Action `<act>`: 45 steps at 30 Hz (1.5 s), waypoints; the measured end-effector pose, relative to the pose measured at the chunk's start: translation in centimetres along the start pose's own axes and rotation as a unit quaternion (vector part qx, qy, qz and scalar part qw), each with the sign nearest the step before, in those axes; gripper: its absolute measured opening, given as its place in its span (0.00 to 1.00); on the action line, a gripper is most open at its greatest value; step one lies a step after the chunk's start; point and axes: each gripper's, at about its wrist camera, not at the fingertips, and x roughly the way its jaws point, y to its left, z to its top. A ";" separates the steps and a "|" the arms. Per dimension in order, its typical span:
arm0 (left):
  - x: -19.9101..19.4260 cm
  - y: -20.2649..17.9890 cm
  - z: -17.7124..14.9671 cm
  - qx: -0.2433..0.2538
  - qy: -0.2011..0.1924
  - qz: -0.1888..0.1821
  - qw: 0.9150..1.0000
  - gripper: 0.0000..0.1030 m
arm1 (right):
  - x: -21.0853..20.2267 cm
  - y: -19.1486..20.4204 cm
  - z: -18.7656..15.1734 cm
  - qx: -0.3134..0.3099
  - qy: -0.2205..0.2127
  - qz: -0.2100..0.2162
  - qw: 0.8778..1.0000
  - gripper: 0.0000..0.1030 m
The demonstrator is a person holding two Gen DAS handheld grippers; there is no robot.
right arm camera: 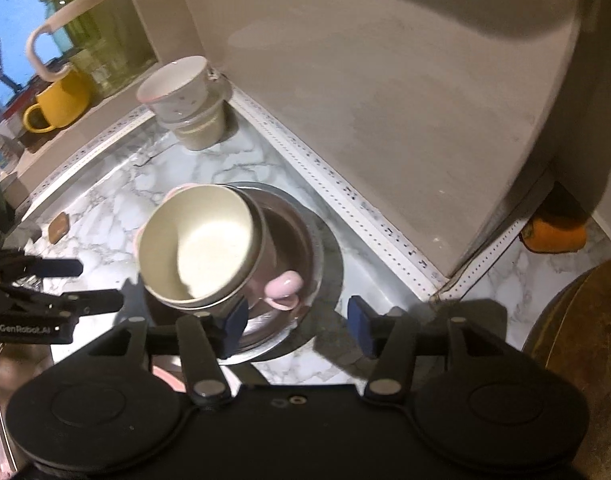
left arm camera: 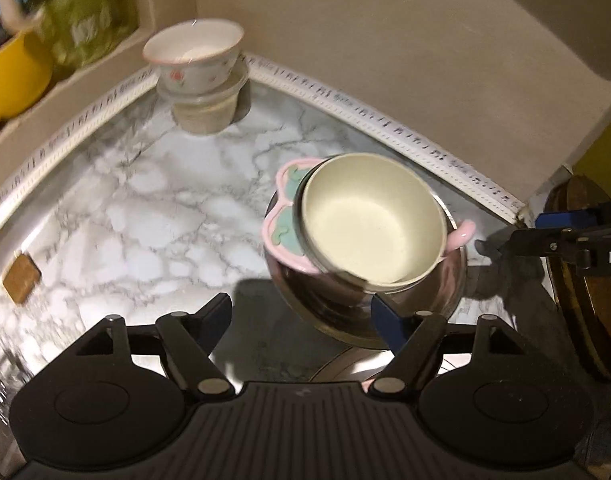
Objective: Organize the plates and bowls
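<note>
item: nested stack on marble counter (left arm camera: 137, 216), right of centre, sitting near the taped wall edge. a cream bowl (left arm camera: 371, 222) is tilting inside a pink dish (left arm camera: 283, 224) with a stubby handle, both resting in a steel bowl (left arm camera: 385, 304). second stack: a floral bowl (left arm camera: 193, 54) is sitting on a clear tub (left arm camera: 207, 110) in the back corner, touching neither wall as far as can be told. progress, judged: two groups are already gathered; the cream bowl is leaning and probably needs seating flat. left gripper (left arm camera: 305, 316) is standing spread, nothing between its pads, one finger just beside the steel bowl's rim. right gripper (right arm camera: 299, 322) is likewise spread and empty, hovering at the steel bowl's near edge. room: open marble is lying left of the stack; walls are crowding the back and right; a wooden board (left arm camera: 585, 280) is standing at far right; a yellow mug (right arm camera: 59, 104) and green jug (right arm camera: 85, 28) are occupying the ledge.
</note>
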 end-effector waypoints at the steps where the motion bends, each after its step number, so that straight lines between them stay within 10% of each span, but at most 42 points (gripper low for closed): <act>1: 0.4 0.2 -0.1 -0.005 0.002 0.002 1.000 0.74 | 0.3 -0.2 0.0 0.002 0.003 0.000 1.000 0.55; 13: 5.2 3.0 -1.3 -0.108 0.033 -0.042 0.993 0.71 | 2.7 -0.9 0.4 0.003 0.015 0.002 1.000 0.60; 23: 5.9 2.6 -1.6 -0.125 0.034 -0.082 0.988 0.19 | 3.7 -0.7 1.2 -0.008 0.021 0.001 1.000 0.58; 45: 6.0 7.0 0.3 -0.121 0.027 -0.066 0.990 0.10 | 9.2 -0.2 3.1 0.003 0.061 0.039 0.997 0.17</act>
